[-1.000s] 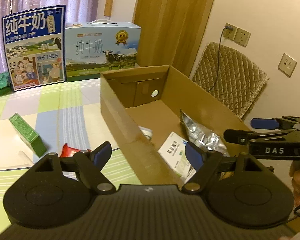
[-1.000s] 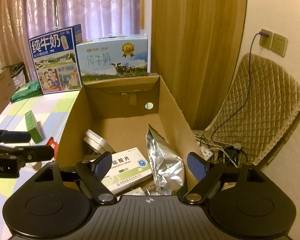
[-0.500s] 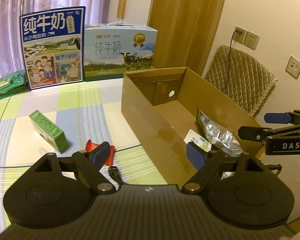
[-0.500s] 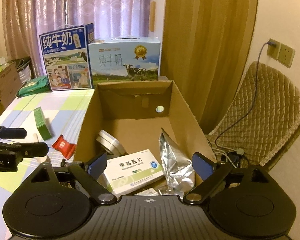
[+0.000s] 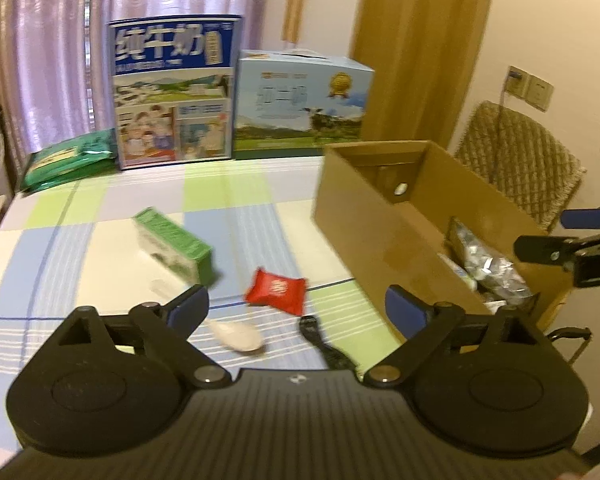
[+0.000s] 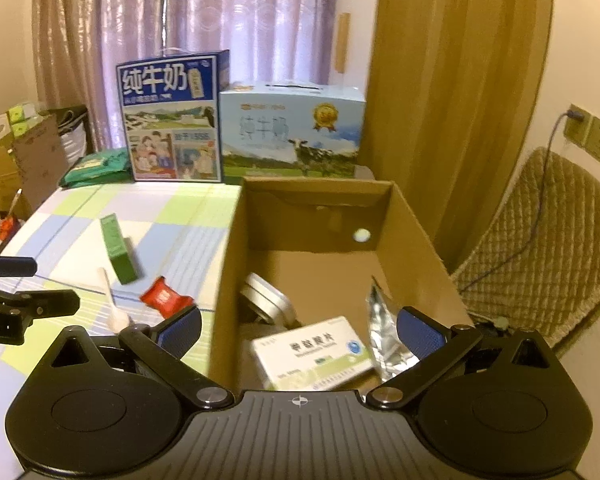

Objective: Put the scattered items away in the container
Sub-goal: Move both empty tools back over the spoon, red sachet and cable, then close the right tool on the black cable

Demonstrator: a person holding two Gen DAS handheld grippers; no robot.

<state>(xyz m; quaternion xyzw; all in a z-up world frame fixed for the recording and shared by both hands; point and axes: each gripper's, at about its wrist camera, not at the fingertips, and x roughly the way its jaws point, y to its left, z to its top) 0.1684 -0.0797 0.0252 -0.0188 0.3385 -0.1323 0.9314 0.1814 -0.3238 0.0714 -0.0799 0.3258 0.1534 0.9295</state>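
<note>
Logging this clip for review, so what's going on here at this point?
A person with a gripper in each hand is tidying table clutter into a cardboard box. Both the left gripper and right gripper are open and empty. The box already holds a white medicine box, a foil bag and a round tin. A green box, red packet, white spoon and a small black item remain on the table.

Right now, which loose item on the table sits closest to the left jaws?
The white spoon: it lies just ahead of the open jaws, nearer than the red packet and the green box farther back.
</note>
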